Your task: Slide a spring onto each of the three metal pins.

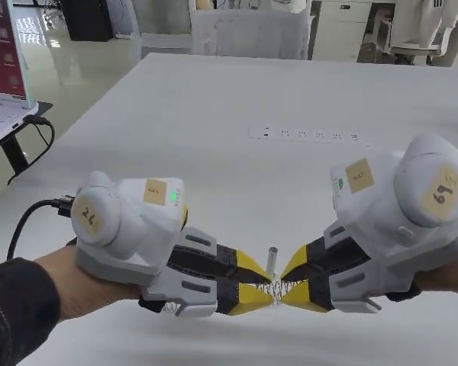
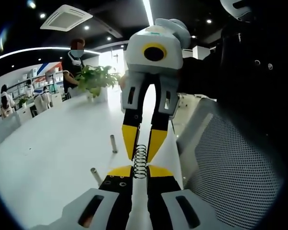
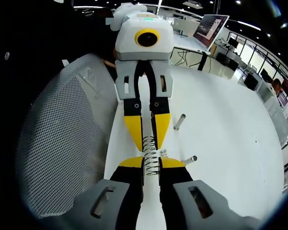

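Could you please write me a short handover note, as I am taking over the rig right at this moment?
Left claw: shut on one end of the spring.
Right claw: shut on the other end of it. The two claws meet tip to tip, low over the table.
Pins: the near pin and the far pin stand on the table beside the claws, both bare.
Done: no spring sits on either of those pins yet.
Left: probably pass the spring to one claw, slide it onto a pin, then fit the other pins.
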`<state>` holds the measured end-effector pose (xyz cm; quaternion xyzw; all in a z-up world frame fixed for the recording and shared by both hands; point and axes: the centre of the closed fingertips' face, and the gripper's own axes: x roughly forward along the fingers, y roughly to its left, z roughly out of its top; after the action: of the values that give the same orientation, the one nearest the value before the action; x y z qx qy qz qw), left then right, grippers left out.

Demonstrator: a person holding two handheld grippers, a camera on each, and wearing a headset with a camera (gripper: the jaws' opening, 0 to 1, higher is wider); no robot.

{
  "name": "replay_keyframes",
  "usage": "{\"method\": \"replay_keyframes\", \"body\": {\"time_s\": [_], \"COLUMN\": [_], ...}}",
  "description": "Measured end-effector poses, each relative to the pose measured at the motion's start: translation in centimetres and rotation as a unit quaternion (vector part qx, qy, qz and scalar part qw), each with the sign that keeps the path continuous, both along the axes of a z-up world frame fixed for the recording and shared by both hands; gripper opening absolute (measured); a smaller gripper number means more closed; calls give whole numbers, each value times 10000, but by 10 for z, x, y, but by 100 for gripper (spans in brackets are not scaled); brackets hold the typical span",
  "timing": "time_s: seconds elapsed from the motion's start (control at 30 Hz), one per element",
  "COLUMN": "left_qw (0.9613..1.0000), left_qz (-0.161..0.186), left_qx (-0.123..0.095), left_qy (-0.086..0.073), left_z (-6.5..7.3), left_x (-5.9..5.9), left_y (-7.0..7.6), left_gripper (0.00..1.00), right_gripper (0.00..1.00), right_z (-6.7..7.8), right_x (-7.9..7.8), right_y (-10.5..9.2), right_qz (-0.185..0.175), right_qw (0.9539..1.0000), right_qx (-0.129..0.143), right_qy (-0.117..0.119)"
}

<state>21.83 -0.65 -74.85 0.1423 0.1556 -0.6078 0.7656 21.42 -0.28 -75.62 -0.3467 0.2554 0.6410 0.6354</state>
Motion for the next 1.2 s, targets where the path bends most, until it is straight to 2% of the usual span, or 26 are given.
{"method": "replay_keyframes", "body": {"time_s": [0.2, 0.53, 0.8, 1.2], "left_qw": [10000, 9999, 9998, 9998], "left_qz": [-39, -93, -110, -23], "left_qx": [-27, -127, -160, -172], "left_qy": [21, 13, 39, -3], "left_z": [1, 7, 7, 7], "left_x": [-3, -7, -7, -3], "left_y": [-1, -3, -4, -2], "left_gripper": [2, 2, 2, 3], "right_gripper": [10, 15, 10, 9], "right_z": [-2, -13, -15, 7], "right_x": [-1, -5, -5, -3], "right_y": [0, -3, -5, 2], "right_qz": [2, -8, -30, -172], "right_qw": [10000, 9998, 9998, 9995], "right_qx": [48, 42, 80, 203], "right_qy": [18, 192, 193, 174]}}
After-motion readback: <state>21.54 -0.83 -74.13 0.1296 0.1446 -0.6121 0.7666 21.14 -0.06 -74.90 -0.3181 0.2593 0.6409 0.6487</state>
